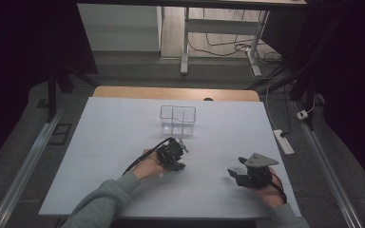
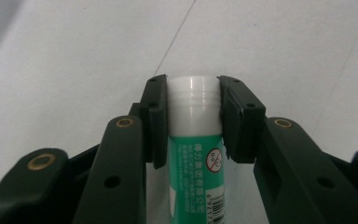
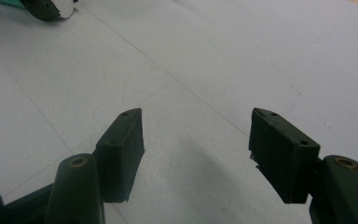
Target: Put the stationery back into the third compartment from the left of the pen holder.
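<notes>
Centrally, on the white table covering (image 1: 123, 142), stands a clear plastic organiser box with inner dividers (image 1: 177, 120), taken as the landmark for all positions below. Just in front of this box, towards the person's edge of the table, the left gripper (image 1: 173, 154) is held in the person's left hand (image 1: 148, 165), whose grey sleeve (image 1: 102, 202) enters from the near edge. Its two black jaws are drawn in tightly against a cylindrical glue stick with a white cap and a green printed label (image 2: 196, 140); in the left gripper view the pads (image 2: 156, 116) press on either side of the white cap, with the green body running back between the jaw arms towards the camera. The glue stick is thus held clear of the organiser box, near its front side, above the table covering, and not inside any compartment. The right gripper (image 1: 240, 171), carrying a grey three-cornered plate (image 1: 261, 160) on top, lies well to the right of the box and nearer to the person than it, gripped by the right hand (image 1: 268, 192). In the right gripper view its jaws stand wide apart with nothing between them, bare white covering (image 3: 196, 154) showing in the gap. Beyond the organiser box a strip of the wooden tabletop (image 1: 176, 93) shows past the covering's far edge.
</notes>
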`<move>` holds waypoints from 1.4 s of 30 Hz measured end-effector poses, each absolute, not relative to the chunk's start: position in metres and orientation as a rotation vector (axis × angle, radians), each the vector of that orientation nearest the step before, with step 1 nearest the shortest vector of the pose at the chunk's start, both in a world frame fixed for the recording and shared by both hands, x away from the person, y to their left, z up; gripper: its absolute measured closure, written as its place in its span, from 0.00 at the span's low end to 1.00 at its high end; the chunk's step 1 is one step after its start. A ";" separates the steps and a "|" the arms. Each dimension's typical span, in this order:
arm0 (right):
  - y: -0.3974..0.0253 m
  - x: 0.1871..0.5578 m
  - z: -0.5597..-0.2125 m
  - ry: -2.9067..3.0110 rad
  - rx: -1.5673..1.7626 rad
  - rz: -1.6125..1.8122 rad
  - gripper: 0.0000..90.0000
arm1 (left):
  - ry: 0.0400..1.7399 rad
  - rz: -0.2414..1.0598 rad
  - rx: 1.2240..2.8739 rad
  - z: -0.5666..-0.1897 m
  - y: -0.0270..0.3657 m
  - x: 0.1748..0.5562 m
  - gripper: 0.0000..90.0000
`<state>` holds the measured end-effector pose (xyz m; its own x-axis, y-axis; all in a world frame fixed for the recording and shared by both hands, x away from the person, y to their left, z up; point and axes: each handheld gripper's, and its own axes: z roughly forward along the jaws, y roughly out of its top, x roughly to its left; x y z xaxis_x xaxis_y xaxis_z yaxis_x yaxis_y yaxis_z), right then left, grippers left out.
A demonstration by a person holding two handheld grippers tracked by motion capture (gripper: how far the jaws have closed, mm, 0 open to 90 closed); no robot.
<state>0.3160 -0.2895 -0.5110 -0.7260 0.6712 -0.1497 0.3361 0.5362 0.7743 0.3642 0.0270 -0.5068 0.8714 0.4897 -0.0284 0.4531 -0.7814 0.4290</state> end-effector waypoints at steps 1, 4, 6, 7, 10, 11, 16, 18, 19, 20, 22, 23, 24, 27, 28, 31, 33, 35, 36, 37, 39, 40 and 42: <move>-0.290 0.316 -0.511 2.344 0.821 1.047 0.38 | 0.693 0.118 2.606 -0.506 0.028 0.364 0.72; -0.290 0.316 -0.511 2.344 0.823 1.045 0.38 | 0.702 0.120 2.576 -0.500 0.035 0.366 0.72; -0.290 0.316 -0.511 2.344 0.821 1.044 0.38 | 0.711 0.124 2.547 -0.496 0.040 0.366 0.72; -0.290 0.316 -0.511 2.344 0.820 1.043 0.38 | 0.714 0.124 2.534 -0.493 0.042 0.366 0.72; -0.290 0.316 -0.511 2.345 0.817 1.039 0.38 | 0.722 0.133 2.492 -0.485 0.049 0.365 0.72; -0.290 0.316 -0.511 2.343 0.818 1.046 0.38 | 0.718 0.138 2.480 -0.482 0.052 0.365 0.72; -0.291 0.316 -0.510 2.333 0.826 1.049 0.38 | 0.700 0.138 2.411 -0.469 0.062 0.363 0.72; -0.291 0.317 -0.510 2.328 0.822 1.059 0.38 | 0.696 0.152 2.388 -0.466 0.064 0.362 0.72; -0.291 0.316 -0.510 2.329 0.823 1.059 0.38 | 0.698 0.158 2.375 -0.464 0.066 0.361 0.72; -0.291 0.316 -0.510 2.330 0.827 1.062 0.38 | 0.701 0.160 2.361 -0.462 0.068 0.361 0.72; -0.291 0.316 -0.510 2.329 0.824 1.071 0.38 | 0.707 0.166 2.346 -0.460 0.072 0.362 0.72; -0.291 0.316 -0.509 2.329 0.826 1.068 0.38 | 0.712 0.174 2.334 -0.459 0.074 0.362 0.72; -0.292 0.316 -0.509 2.330 0.825 1.071 0.38 | 0.716 0.178 2.329 -0.458 0.075 0.362 0.72; -0.292 0.316 -0.509 2.329 0.822 1.074 0.38 | 0.731 0.190 2.299 -0.456 0.080 0.363 0.72; -0.292 0.316 -0.509 2.328 0.822 1.075 0.38 | 0.733 0.190 2.295 -0.455 0.082 0.363 0.72; -0.292 0.316 -0.509 2.327 0.821 1.075 0.38 | 0.741 0.197 2.269 -0.452 0.087 0.364 0.72; -0.292 0.316 -0.509 2.332 0.824 1.070 0.38 | 0.743 0.205 2.248 -0.449 0.090 0.363 0.72; -0.291 0.316 -0.510 2.335 0.822 1.067 0.38 | 0.744 0.210 2.230 -0.447 0.093 0.363 0.72; -0.291 0.316 -0.510 2.335 0.822 1.065 0.38 | 0.744 0.218 2.224 -0.446 0.094 0.363 0.72; -0.291 0.316 -0.510 2.337 0.825 1.062 0.38 | 0.747 0.220 2.216 -0.446 0.095 0.363 0.72; -0.291 0.316 -0.510 2.337 0.828 1.058 0.38 | 0.751 0.226 2.206 -0.445 0.097 0.363 0.72; -0.291 0.316 -0.510 2.336 0.828 1.059 0.38 | 0.749 0.234 2.203 -0.444 0.097 0.363 0.72; -0.291 0.316 -0.510 2.337 0.827 1.061 0.38 | 0.751 0.241 2.193 -0.443 0.099 0.363 0.72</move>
